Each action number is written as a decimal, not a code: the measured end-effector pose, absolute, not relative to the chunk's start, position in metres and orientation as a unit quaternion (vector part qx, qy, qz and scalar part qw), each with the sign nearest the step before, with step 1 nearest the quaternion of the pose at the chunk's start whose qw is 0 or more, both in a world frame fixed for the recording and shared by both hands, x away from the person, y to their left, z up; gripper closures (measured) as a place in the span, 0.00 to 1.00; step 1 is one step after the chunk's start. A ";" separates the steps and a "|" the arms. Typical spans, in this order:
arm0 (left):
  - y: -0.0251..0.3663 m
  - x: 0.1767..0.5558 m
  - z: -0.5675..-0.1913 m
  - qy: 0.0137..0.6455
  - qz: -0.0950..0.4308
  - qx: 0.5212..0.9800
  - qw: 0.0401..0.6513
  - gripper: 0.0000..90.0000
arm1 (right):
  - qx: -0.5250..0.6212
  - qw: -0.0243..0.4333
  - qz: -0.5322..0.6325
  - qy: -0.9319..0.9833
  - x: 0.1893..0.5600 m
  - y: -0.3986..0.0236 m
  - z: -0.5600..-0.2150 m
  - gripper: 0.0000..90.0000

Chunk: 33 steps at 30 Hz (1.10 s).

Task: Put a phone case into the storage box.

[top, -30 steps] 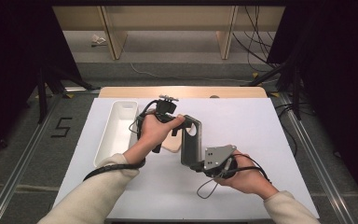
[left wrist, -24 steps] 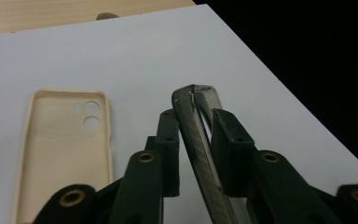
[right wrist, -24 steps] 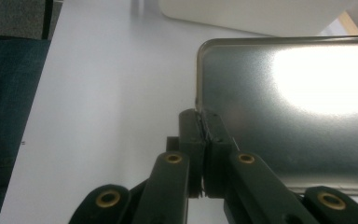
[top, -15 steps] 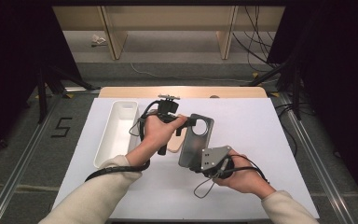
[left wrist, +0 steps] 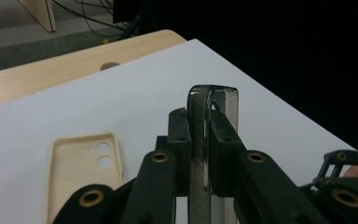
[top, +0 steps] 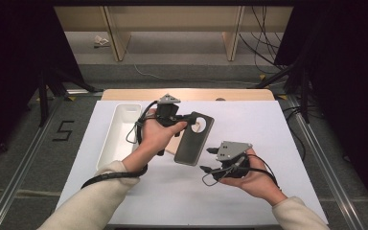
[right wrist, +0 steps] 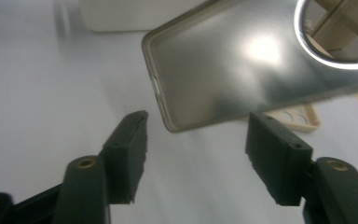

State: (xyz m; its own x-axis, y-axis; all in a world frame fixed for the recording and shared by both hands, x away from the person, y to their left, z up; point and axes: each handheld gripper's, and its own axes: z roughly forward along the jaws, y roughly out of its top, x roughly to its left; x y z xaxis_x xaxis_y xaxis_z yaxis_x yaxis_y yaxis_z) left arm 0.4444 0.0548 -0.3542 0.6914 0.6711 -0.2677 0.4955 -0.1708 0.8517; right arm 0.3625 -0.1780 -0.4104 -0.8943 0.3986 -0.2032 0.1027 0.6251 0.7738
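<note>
Two phone cases in play, one held, one lying flat. Right gripper (top: 210,159) sits nearest the person, its fingers (right wrist: 128,140) released; they have just been opening, nothing between them now. Grey case (top: 194,139) hangs just beyond those fingertips, its lower corner above the gap, not touching either pad.

Left gripper (top: 191,116) has its fingers (left wrist: 181,140) clenched on the grey case, pinching the edge near the camera-hole end. Case hangs tilted off the white surface (top: 249,129), low end toward the right gripper.

Looks like a handover just done: left now carries it alone. To do this step well:
- keep the left pinch firm, the hold is on a thin rim only and the case can pivot
- back the right fingers straight away from the corner, no sideways sweep
- if a re-grip is needed, take the long side wall, not the flat back

Materials: grey case is smoky, semi-translucent, glossy, soft-looking with rounded corners, raised lip, one large round cutout. Likely flexes under pinch.

Beyond the left fingers, the beige case (left wrist: 85,165) lies flat, inside up, matte, with small round lens holes. Farther left of that hand, a white tray (top: 120,132), long, smooth, rounded walls. Wooden board edge (top: 239,94) at the far side.
</note>
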 end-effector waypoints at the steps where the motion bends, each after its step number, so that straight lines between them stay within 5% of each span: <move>1: 0.058 0.444 -0.353 0.383 0.087 0.758 0.520 0.90 | 0.150 0.182 0.414 0.879 0.363 -0.180 -0.410 0.38; 6: 0.072 0.444 -0.349 0.382 0.098 0.752 0.528 0.90 | 0.199 0.192 0.428 0.861 0.366 -0.189 -0.408 0.20; 33: 0.141 0.442 -0.325 0.395 0.139 0.718 0.555 0.90 | 0.280 0.201 0.464 0.816 0.368 -0.230 -0.412 0.18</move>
